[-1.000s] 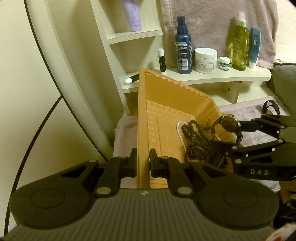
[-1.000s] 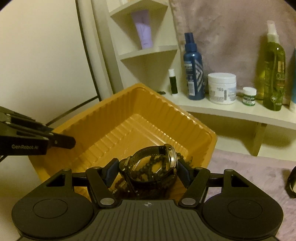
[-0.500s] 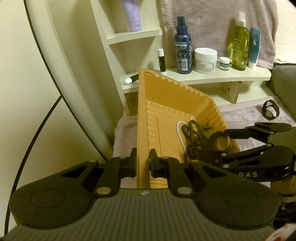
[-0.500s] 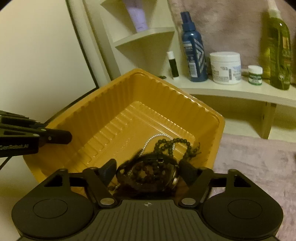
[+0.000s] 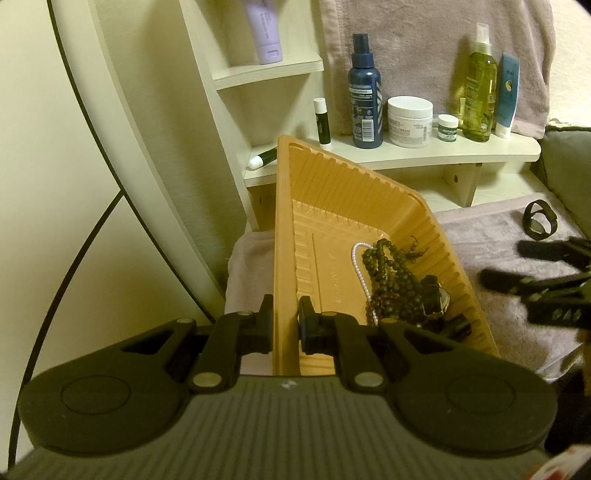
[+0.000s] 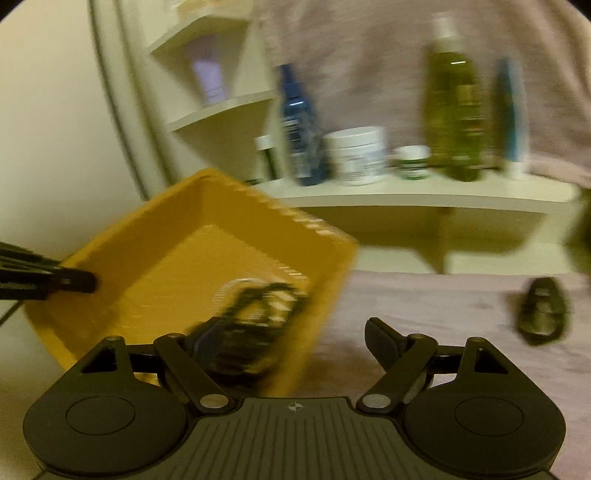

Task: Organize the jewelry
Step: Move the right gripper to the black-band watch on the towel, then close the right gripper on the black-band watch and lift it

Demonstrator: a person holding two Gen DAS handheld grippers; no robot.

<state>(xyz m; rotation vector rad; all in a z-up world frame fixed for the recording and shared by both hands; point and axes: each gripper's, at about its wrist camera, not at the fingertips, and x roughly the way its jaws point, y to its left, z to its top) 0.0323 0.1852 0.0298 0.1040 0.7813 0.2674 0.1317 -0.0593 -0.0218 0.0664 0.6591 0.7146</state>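
While the left tool (image 5: 285, 325) stays out of the tally as stock, its two fingers are clamped on the near wall of the orange tray (image 5: 334, 192), one pad outside and one inside, holding that tray tilted on the mauve towel (image 5: 491, 243) beside the white shelf unit (image 5: 406, 157)

Tray contents, gathered in the near right corner: one dark bead necklace (image 5: 391, 273); one white pearl strand (image 5: 360, 266), lying just left of the beads and touching them; one wristwatch with dark strap (image 5: 437, 301), resting against the beads and the ribbed right wall.

Loose item: a second dark watch (image 5: 539, 221) on the towel, well apart from the tray to its right (the right wrist view shows it too, blurred).

Right tool (image 6: 286, 334): fingers spread wide with nothing between the pads, its left finger over the tray's near corner and its right finger over the towel; the whole view is smeared by motion. In the left wrist view it appears blurred at the right edge, outside the tray.

Shelf, back row, left to right: black lip balm stick (image 5: 322, 122), blue spray bottle (image 5: 365, 96), white cream jar (image 5: 409, 120), small green-labelled pot (image 5: 447, 127), green spray bottle (image 5: 480, 88), blue tube (image 5: 506, 96). Upper shelf: lilac tube (image 5: 264, 31)
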